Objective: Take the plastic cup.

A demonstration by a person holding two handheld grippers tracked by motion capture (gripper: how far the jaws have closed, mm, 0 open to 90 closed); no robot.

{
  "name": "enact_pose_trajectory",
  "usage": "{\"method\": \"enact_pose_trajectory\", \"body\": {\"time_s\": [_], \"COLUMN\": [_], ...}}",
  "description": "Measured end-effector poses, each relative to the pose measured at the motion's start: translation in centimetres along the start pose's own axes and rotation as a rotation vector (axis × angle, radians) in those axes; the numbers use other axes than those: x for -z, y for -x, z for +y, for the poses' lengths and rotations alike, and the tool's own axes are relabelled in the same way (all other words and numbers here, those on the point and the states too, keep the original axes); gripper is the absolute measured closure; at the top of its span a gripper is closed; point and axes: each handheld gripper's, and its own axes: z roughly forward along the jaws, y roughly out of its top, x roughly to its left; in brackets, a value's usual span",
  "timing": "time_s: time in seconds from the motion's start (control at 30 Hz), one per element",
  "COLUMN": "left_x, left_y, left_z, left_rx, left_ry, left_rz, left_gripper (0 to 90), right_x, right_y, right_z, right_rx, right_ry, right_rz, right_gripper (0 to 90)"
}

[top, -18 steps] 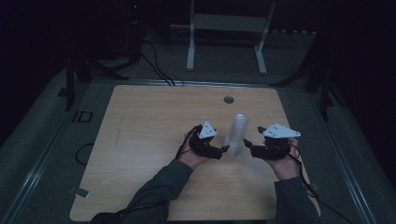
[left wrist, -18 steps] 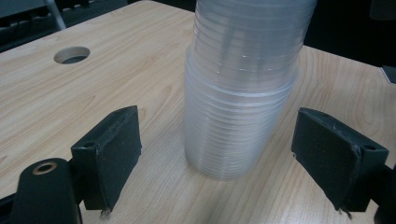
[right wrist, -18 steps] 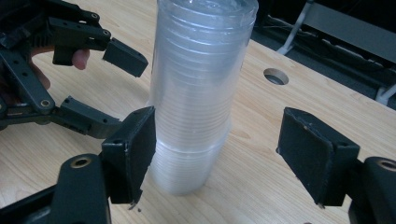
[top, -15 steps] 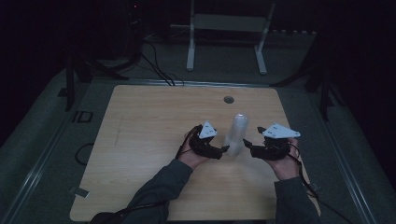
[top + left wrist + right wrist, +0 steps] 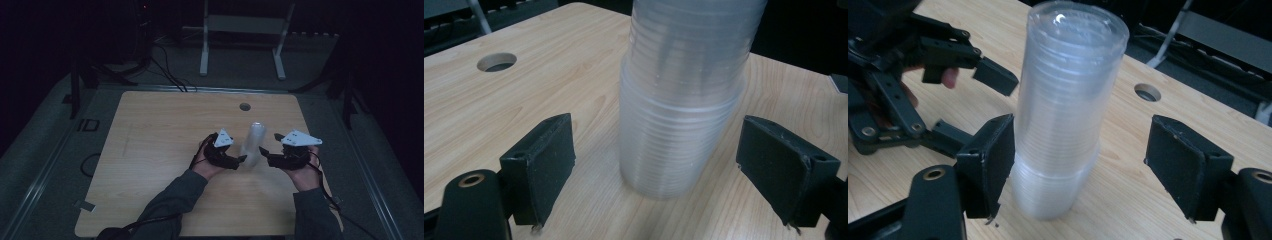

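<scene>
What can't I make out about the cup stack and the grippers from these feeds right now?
- Stack of clear cups: its top is cut off by the upper edge in the left gripper view.
- Cup count: the nested rims blur together in the right gripper view; too small in the high view.
- Right gripper: dim high view hides jaw detail.
- Left gripper: likewise.

The left gripper (image 5: 244,159) and the right gripper (image 5: 262,150) sit low at the near middle of the scene, tips facing each other, close but apart. Both have jaws spread wide. Each hand grips from below, forearms entering from the near edge.
</scene>
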Motion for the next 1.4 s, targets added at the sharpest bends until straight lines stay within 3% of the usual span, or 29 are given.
{"method": "enact_pose_trajectory", "body": {"time_s": [0.2,0.6,0.87,1.03,1.3,1.4], "left_x": [-1.2,-2.6,-2.6,-2.9,-3.7,-3.9], "left_y": [0.2,0.7,0.7,0.6,1.0,1.1], "left_z": [0.6,0.3,0.3,0.4,0.9,0.8], "left_rx": [-0.020,-0.015,-0.015,-0.013,-0.016,-0.014], "left_ry": [-0.002,-0.007,-0.001,0.003,0.008,0.008], "left_rz": [-0.009,-0.026,-0.027,-0.019,-0.016,-0.019], "left_gripper": [16.1,15.7,16.7,15.7,15.4,20.0], "right_x": [-0.4,-2.4,-4.0,-4.1,-3.9,-3.8], "right_y": [0.2,0.8,1.1,1.0,0.9,0.9], "right_z": [0.8,1.6,2.0,2.1,2.1,2.2], "right_rx": [-0.021,-0.103,-0.093,-0.086,-0.093,-0.096], "right_ry": [0.037,0.101,0.111,0.118,0.120,0.121], "right_rz": [0.022,0.057,0.077,0.082,0.094,0.098], "right_gripper": [25.1,23.5,29.8,38.5,39.2,39.3]}}
